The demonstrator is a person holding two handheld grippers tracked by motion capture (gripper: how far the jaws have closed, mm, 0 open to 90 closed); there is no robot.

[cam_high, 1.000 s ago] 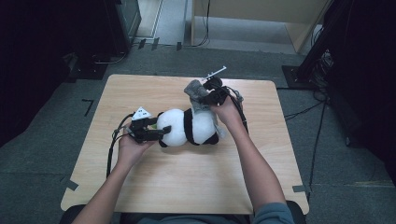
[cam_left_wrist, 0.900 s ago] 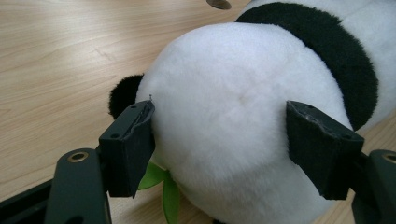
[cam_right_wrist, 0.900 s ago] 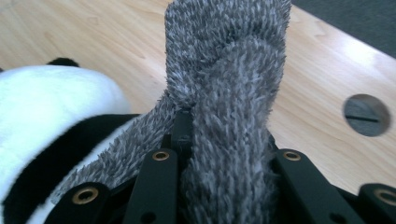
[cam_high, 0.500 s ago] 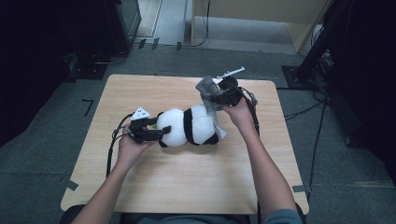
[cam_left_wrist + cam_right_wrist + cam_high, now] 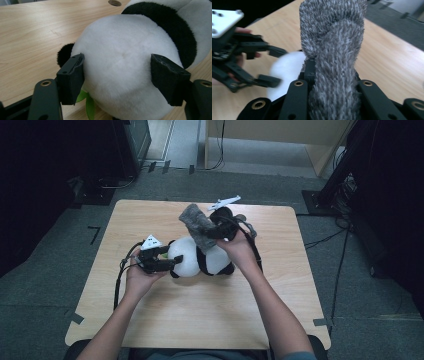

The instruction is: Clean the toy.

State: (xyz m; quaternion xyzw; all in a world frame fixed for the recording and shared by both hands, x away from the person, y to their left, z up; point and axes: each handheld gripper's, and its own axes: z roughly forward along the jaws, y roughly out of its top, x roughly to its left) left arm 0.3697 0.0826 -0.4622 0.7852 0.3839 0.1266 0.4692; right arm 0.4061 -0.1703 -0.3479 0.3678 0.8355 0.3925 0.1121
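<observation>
panda toy [image 5: 202, 260] lies on its side in the middle of the wooden table [image 5: 210, 320]. left gripper [image 5: 167, 264] has its jaws on both sides of the white head, and they have just squeezed in. right gripper [image 5: 212, 231] pinches a fuzzy grey cloth [image 5: 196, 224] above the panda.

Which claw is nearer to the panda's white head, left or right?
Left. The left claw has its jaws either side of the panda's head. The right claw is above the panda's body, shut on the grey fuzzy cloth.
</observation>
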